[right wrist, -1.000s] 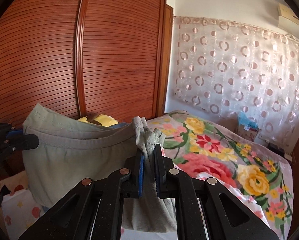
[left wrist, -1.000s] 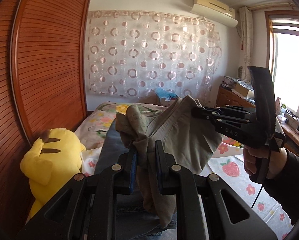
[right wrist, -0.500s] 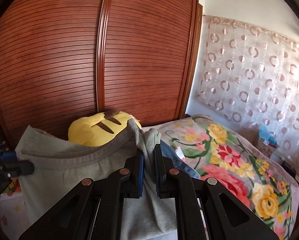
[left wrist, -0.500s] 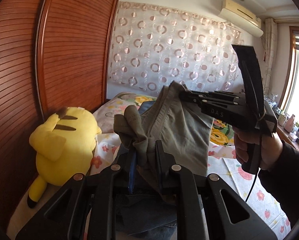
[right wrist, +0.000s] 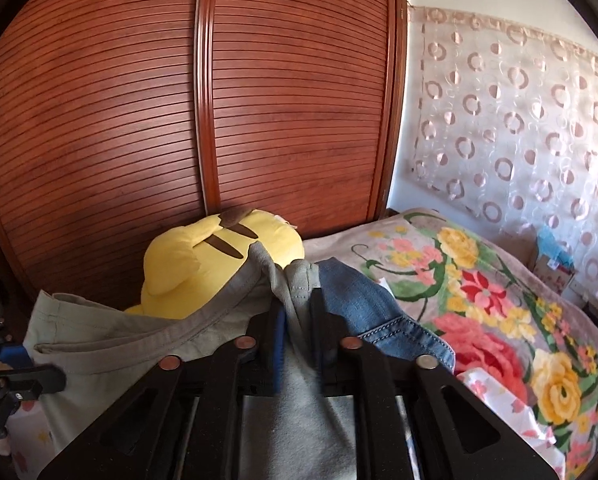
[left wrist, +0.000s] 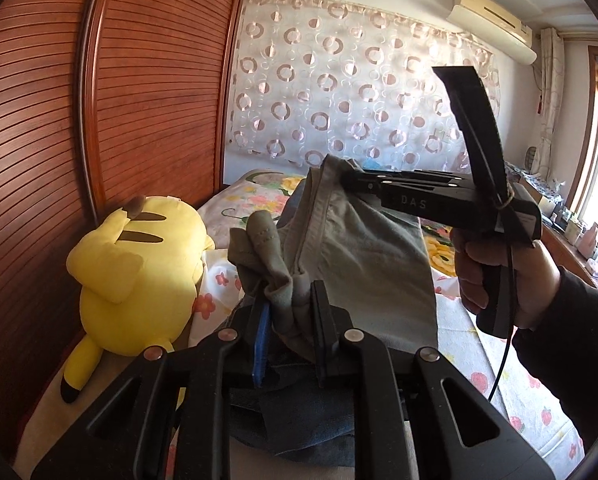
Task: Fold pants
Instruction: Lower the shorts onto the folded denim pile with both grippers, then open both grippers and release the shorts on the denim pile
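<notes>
Grey-green pants (left wrist: 363, 256) hang in the air between my two grippers, over the bed. My left gripper (left wrist: 289, 300) is shut on a bunched corner of the waistband. My right gripper (left wrist: 349, 179) is shut on the other end of the waistband, up and to the right in the left wrist view. In the right wrist view the pants (right wrist: 111, 340) stretch from my right gripper (right wrist: 297, 300) leftward to my left gripper (right wrist: 23, 364) at the frame edge. The lower part of the pants is hidden behind the gripper bodies.
A yellow plush toy (left wrist: 139, 264) lies against the slatted wooden wardrobe (right wrist: 179, 120) on the left. Blue jeans (right wrist: 363, 300) lie on the bed under the pants. A floral blanket (right wrist: 479, 300) covers the bed. A curtain with circles (left wrist: 339, 92) hangs behind.
Both grippers have come down toward the bed with the pants still held. The views have swung left toward the wardrobe and plush toy. The waistband between the grippers sags more.
</notes>
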`<state>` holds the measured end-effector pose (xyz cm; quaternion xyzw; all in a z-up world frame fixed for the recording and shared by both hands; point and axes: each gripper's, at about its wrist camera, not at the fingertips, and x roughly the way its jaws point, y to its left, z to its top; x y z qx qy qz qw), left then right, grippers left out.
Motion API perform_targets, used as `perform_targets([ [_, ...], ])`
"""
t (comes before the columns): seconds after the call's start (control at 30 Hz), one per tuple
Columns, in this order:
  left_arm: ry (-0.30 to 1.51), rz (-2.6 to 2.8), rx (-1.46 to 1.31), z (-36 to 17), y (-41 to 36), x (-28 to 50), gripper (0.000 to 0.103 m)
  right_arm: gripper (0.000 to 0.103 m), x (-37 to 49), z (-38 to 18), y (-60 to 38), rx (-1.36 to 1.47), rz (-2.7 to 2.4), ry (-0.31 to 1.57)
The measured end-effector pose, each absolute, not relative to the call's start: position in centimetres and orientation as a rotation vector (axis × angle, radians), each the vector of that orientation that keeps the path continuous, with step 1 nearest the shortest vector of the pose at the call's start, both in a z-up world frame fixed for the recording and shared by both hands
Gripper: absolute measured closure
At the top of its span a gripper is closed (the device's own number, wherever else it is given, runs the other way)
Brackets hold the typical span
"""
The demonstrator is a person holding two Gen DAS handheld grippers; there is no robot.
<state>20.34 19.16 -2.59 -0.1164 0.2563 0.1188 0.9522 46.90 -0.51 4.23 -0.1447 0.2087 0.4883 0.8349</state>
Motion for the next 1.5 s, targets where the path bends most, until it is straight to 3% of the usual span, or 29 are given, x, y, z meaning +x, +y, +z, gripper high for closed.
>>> perform_targets([
  [0.07, 0.520, 0.237, -0.225, -2.2, 19.1, 20.3, 0.078, 0.081, 46.8, 4.5, -1.0, -0.287, 1.040, 0.436],
  [0.2, 0.484, 0.243, -0.221, -1.0, 19.4, 19.7, 0.055, 0.079, 46.3, 4.8, -2.6, -0.274, 1.032, 0.425],
  [0.23, 0.475, 0.242, -0.217, -0.8, 19.4, 19.6, 0.054, 0.079, 46.2, 4.7, -2.8, -0.280, 1.030, 0.422],
  [1.13, 0.626, 0.216, -0.128, -4.3, 17.7, 22.6, 0.054, 0.079, 48.4, 2.0, -2.8, -0.186, 0.972, 0.538],
  [1.5, 0.634, 0.230, -0.105, -3.6, 17.9, 21.7, 0.053, 0.064, 43.2, 2.6, -4.9, -0.197, 0.969, 0.498],
])
